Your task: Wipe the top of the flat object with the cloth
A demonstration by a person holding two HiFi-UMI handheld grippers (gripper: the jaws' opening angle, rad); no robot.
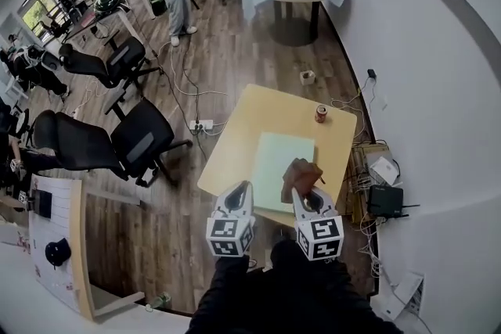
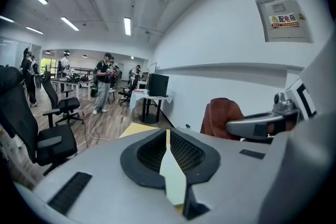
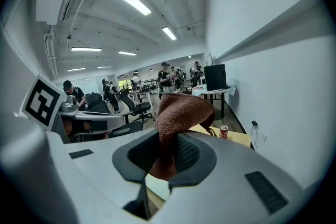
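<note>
At yellow table [image 1: 258, 109]: right tool [image 3: 167, 159] clamps brown cloth [image 3: 181, 113]; left tool [image 2: 168, 144] clenched, empty (wall label [image 2: 283, 20]: 配电箱).

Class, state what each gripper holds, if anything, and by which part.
The right gripper pinches the brown cloth by a bunched fold; the left gripper is shut and empty.

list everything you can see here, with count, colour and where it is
table: one, light wood, by the white wall
flat object: one, pale green, lying on the table
cloth: one, brown, over the flat object, in the right gripper
can: one, red, upright at the table's far end
office chairs: several, black, left of the table
left gripper: one, grey, shut, empty
right gripper: one, grey, shut on the cloth
</note>
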